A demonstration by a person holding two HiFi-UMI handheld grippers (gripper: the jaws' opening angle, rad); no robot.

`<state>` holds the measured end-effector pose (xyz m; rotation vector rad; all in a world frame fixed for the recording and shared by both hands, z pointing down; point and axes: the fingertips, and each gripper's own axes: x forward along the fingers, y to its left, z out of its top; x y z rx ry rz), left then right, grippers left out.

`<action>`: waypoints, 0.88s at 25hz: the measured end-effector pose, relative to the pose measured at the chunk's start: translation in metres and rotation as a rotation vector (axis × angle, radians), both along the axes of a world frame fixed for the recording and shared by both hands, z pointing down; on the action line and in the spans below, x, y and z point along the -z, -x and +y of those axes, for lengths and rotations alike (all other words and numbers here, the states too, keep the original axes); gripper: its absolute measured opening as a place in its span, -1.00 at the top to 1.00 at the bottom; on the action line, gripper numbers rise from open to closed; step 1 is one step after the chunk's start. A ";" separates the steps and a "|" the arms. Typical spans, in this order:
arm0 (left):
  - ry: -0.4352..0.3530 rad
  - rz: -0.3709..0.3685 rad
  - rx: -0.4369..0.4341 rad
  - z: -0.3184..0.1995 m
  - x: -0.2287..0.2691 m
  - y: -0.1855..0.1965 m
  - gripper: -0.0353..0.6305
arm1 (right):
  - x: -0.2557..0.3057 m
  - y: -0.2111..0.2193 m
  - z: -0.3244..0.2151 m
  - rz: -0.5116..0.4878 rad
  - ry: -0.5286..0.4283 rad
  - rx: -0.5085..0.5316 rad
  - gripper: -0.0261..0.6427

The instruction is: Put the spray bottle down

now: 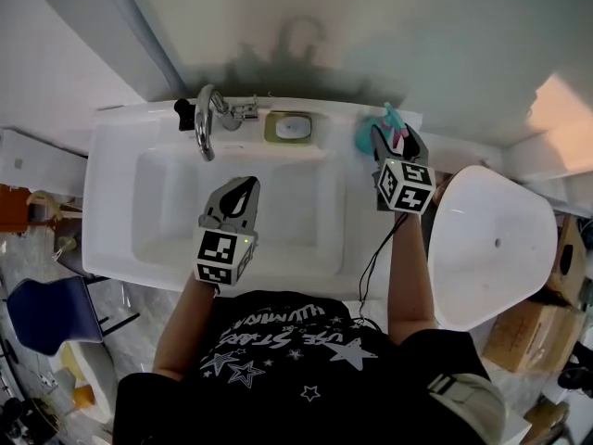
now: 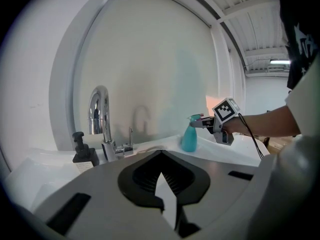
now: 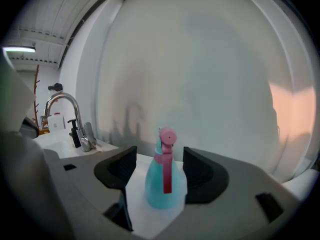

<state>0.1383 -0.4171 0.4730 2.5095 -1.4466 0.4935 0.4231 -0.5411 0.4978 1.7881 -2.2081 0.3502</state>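
A teal spray bottle (image 1: 369,135) (image 3: 161,186) with a pink head stands upright on the back right ledge of the white sink (image 1: 111,202). My right gripper (image 1: 394,144) (image 3: 159,165) is open around it, one black pad on each side, with a gap between the pads and the bottle. The left gripper view shows that bottle (image 2: 189,138) with the right gripper (image 2: 202,122) at its head. My left gripper (image 1: 246,189) (image 2: 160,154) hovers over the basin, its tips together and nothing between them.
A chrome faucet (image 1: 206,120) (image 2: 100,119) and a black pump bottle (image 1: 185,113) (image 2: 83,153) stand at the sink's back left. A soap dish (image 1: 289,126) sits at the back middle. A large white rounded object (image 1: 491,248) lies right of the sink, beside cardboard boxes (image 1: 528,332).
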 end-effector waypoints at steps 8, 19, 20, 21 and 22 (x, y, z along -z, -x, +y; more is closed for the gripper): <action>-0.032 0.044 -0.044 0.024 0.026 0.016 0.85 | 0.027 -0.001 0.050 -0.005 -0.042 -0.104 0.07; -0.071 0.088 -0.164 0.059 0.044 0.056 0.85 | 0.064 0.032 0.150 -0.058 -0.103 -0.314 0.43; -0.076 0.091 -0.176 0.064 0.045 0.062 0.85 | 0.067 0.037 0.160 -0.058 -0.110 -0.327 0.48; -0.082 0.096 -0.188 0.069 0.047 0.067 0.85 | 0.069 0.043 0.169 -0.059 -0.119 -0.339 0.54; -0.088 0.101 -0.200 0.073 0.048 0.073 0.85 | 0.072 0.049 0.179 -0.059 -0.128 -0.351 0.62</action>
